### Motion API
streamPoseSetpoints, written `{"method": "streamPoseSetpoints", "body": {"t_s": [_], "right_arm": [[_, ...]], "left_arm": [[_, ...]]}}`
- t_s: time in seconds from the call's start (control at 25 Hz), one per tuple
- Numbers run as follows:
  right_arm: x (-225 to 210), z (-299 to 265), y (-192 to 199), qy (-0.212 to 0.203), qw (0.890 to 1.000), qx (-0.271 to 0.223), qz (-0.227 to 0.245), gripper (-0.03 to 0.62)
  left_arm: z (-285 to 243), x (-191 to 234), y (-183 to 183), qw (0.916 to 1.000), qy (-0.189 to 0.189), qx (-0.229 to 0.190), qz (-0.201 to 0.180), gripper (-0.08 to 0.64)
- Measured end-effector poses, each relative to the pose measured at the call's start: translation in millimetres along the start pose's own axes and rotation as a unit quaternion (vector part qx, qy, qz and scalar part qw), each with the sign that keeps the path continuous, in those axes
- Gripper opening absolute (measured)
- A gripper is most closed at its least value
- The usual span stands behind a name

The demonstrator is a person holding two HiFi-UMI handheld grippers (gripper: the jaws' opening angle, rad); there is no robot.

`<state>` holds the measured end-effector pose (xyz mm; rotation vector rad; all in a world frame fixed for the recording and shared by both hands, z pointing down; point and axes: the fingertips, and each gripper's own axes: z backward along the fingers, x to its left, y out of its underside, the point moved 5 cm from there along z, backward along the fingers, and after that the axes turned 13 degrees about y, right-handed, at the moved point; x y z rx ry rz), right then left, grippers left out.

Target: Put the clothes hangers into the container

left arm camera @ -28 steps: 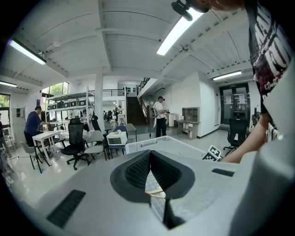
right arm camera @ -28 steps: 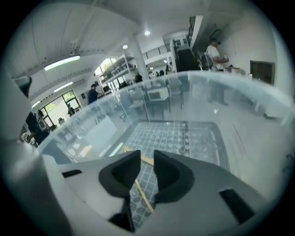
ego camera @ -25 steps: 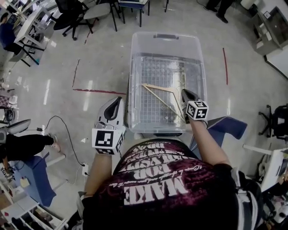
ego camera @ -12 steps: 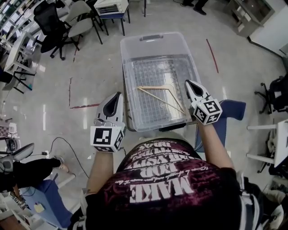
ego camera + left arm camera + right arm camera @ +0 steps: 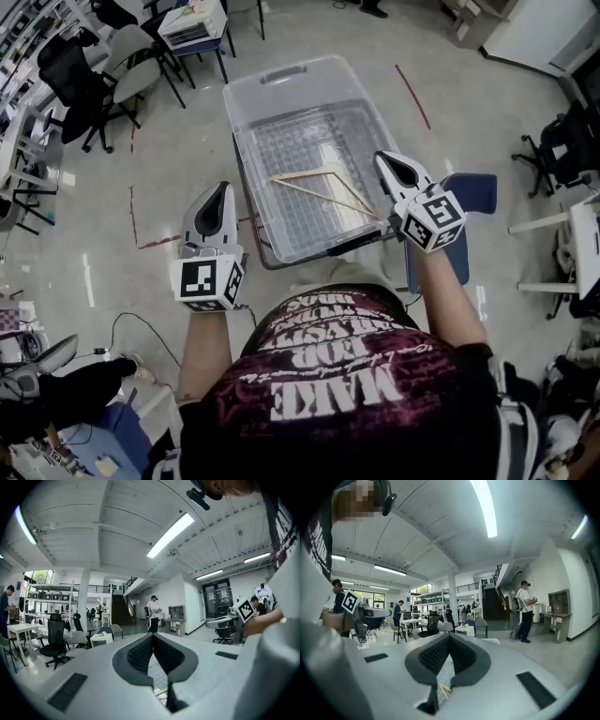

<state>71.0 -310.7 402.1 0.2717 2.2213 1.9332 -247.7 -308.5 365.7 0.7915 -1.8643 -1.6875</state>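
Right claw (image 5: 384,161) has lifted out of the container (image 5: 281,84), hanger (image 5: 314,180) left lying inside. It & left claw (image 5: 223,189) both closed, empty; prob. task done.

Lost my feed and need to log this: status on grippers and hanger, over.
Left gripper shut, empty. Right gripper shut, empty. Hanger lying in container. Nothing in the way.
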Motion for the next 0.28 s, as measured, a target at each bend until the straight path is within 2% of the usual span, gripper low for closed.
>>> {"method": "streamPoseSetpoints", "body": {"t_s": [0.28], "right_arm": [[11.3,19.7,-7.1,-0.014,1.000,0.001,0.015,0.003]], "left_arm": [[9.5,-15.2,3.1,0.9999,0.007,0.005,0.009,0.007]]}}
